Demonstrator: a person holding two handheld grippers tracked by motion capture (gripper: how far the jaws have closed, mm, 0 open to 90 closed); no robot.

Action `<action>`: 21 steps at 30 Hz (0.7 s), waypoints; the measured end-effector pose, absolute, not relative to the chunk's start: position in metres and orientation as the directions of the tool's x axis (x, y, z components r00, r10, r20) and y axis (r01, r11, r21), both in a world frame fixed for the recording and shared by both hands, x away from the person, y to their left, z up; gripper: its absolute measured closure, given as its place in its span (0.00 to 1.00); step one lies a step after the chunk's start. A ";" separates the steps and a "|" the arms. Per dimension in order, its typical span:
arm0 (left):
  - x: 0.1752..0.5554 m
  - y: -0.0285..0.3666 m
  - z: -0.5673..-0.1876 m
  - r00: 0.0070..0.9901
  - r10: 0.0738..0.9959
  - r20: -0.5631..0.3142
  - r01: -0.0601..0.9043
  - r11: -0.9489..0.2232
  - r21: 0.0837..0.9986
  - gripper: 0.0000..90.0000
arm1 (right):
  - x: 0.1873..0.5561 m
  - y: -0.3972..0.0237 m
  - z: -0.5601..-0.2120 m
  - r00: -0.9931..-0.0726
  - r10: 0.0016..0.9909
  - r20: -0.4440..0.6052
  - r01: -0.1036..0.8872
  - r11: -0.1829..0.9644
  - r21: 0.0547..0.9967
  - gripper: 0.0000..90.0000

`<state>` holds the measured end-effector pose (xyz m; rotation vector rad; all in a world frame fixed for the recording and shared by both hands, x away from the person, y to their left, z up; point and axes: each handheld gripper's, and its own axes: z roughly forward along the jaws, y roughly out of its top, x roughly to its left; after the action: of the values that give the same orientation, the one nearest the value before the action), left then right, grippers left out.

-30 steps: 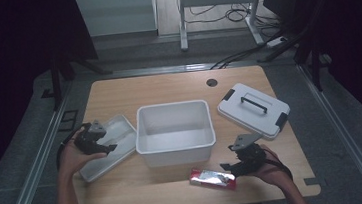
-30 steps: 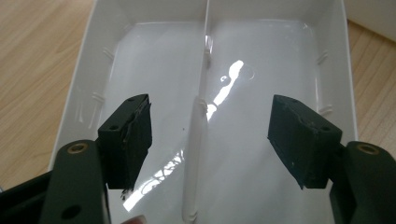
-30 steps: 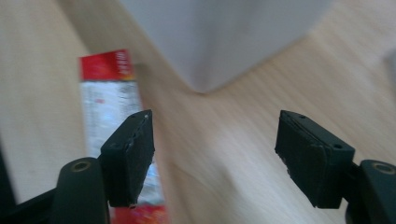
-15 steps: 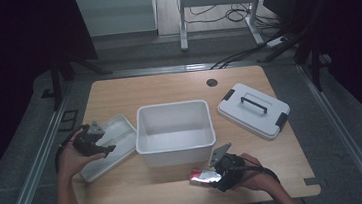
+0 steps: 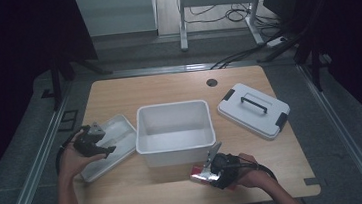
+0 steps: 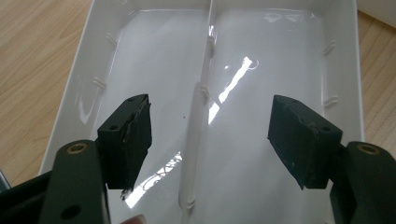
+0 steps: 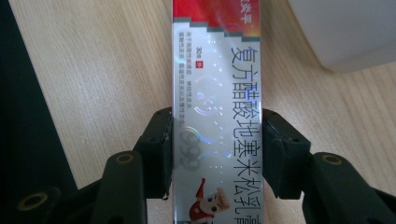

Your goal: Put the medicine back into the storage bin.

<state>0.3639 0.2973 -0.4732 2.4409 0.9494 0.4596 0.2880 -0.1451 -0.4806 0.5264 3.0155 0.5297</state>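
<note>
- While the right gripper [image 7: 217, 158] lies low over the table [image 5: 118, 95] at its near edge, its two black jaws stand on either long side of a silver-and-red carton [image 7: 217, 93], the pads touching its edges; the jaws have just been closing, and the carton is between them.
- Seen from the high view, that right gripper [image 5: 211, 172] sits just in front of the white bin [image 5: 176, 152], with the carton [image 5: 200, 176] flat on the wood beneath its tips.
- As for the carton's looks: long and narrow, a shiny holographic silver face, a red band at the far end, a column of large dark-blue characters, small print beside them, and a little cartoon figure in red near the jaws.
- Over at the other side, the left gripper [image 6: 210, 140] hangs with jaws wide apart and nothing between them, above a shallow white tray [image 6: 345, 70].
- Inside that tray a thin ridge runs down the middle, splitting it into two long compartments; both are bare and glossy.
- From the high view, the left gripper [image 5: 92, 140] is over the tray [image 5: 121, 125], which lies aslant just left of the bin.
- With its deep walls, the bin stands at the table's middle, and nothing lies in it.
- Right of the bin, apart from it, lies a pale lid [image 5: 252, 110] with a dark handle and dark end clips, flat on the table.
</note>
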 end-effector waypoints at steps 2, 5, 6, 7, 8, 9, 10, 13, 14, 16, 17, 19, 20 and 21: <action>0.364 0.297 -0.474 0.704 0.698 0.133 0.540 -0.647 0.539 0.34 | 0.289 -0.145 -0.481 -0.946 0.322 0.027 0.313 0.890 0.332 0.56; 0.365 0.295 -0.475 0.708 0.694 0.130 0.539 -0.650 0.536 0.34 | 0.288 -0.144 -0.477 -0.955 0.297 0.013 0.287 0.910 0.300 0.56; 0.365 0.295 -0.476 0.710 0.693 0.128 0.540 -0.652 0.533 0.34 | 0.287 -0.145 -0.474 -0.958 0.287 0.011 0.277 0.912 0.301 0.56; 0.365 0.295 -0.476 0.709 0.693 0.129 0.541 -0.652 0.531 0.34 | 0.285 -0.146 -0.469 -0.959 0.284 0.010 0.273 0.910 0.313 0.56; 0.365 0.295 -0.476 0.709 0.693 0.128 0.541 -0.652 0.532 0.34 | 0.284 -0.148 -0.462 -0.961 0.275 0.006 0.262 0.907 0.330 0.56; 0.365 0.294 -0.476 0.710 0.693 0.128 0.541 -0.652 0.532 0.34 | 0.281 -0.150 -0.456 -0.963 0.270 0.006 0.256 0.905 0.339 0.56; 0.365 0.294 -0.476 0.710 0.693 0.126 0.540 -0.651 0.533 0.34 | 0.279 -0.152 -0.449 -0.965 0.262 0.004 0.247 0.904 0.349 0.56; 0.365 0.293 -0.476 0.711 0.692 0.124 0.539 -0.650 0.535 0.34 | 0.273 -0.158 -0.429 -0.969 0.246 -0.002 0.228 0.897 0.378 0.57; 0.365 0.293 -0.476 0.712 0.691 0.124 0.539 -0.651 0.534 0.34 | 0.272 -0.161 -0.420 -0.970 0.244 -0.004 0.223 0.892 0.394 0.57; 0.364 0.293 -0.477 0.713 0.691 0.122 0.540 -0.652 0.532 0.34 | 0.270 -0.165 -0.405 -0.971 0.238 -0.001 0.216 0.884 0.414 0.57; 0.364 0.292 -0.478 0.713 0.691 0.123 0.541 -0.652 0.532 0.34 | 0.270 -0.167 -0.398 -0.972 0.235 -0.008 0.209 0.881 0.425 0.57; 0.364 0.292 -0.478 0.713 0.690 0.121 0.541 -0.652 0.532 0.34 | 0.271 -0.172 -0.380 -0.972 0.236 -0.022 0.202 0.873 0.443 0.57; 0.364 0.291 -0.479 0.713 0.691 0.119 0.543 -0.652 0.529 0.34 | 0.273 -0.173 -0.374 -0.971 0.236 -0.028 0.199 0.870 0.451 0.57; 0.364 0.291 -0.479 0.716 0.688 0.120 0.542 -0.656 0.526 0.34 | 0.275 -0.174 -0.367 -0.971 0.238 -0.036 0.196 0.867 0.459 0.57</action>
<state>0.3645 0.2906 -0.4786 2.4615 0.9415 0.4288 0.2749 -0.1743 -0.3665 0.3431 2.9465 0.7102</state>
